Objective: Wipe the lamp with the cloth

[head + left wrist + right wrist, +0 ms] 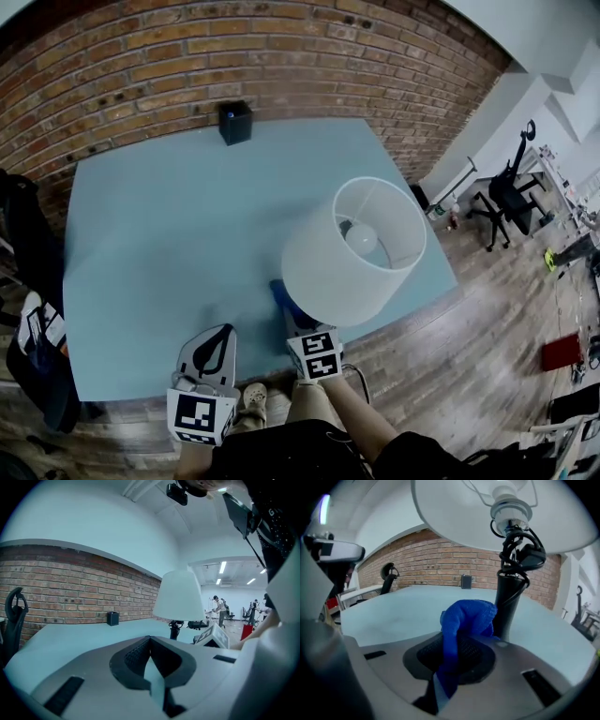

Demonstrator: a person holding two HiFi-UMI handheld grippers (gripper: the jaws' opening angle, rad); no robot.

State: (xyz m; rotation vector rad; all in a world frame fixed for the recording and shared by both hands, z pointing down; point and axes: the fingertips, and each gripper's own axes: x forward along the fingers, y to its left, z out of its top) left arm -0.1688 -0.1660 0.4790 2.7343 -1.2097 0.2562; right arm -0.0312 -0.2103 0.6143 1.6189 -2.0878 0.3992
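Observation:
A lamp with a white drum shade (354,248) stands near the front right edge of the light blue table (169,234). In the right gripper view its black pole (506,606) rises just right of the jaws, and the shade (454,513) spreads overhead. My right gripper (294,317) is shut on a blue cloth (466,620). The cloth bunches beside the pole's lower part, and I cannot tell whether it touches. The same cloth (281,292) peeks out under the shade in the head view. My left gripper (217,332) hovers at the table's front edge, left of the lamp, shut and holding nothing (150,641).
A small black box (234,122) sits at the table's far edge against the brick wall (187,56). A black office chair (506,192) stands on the wooden floor to the right. Dark bags (28,319) lie off the table's left side.

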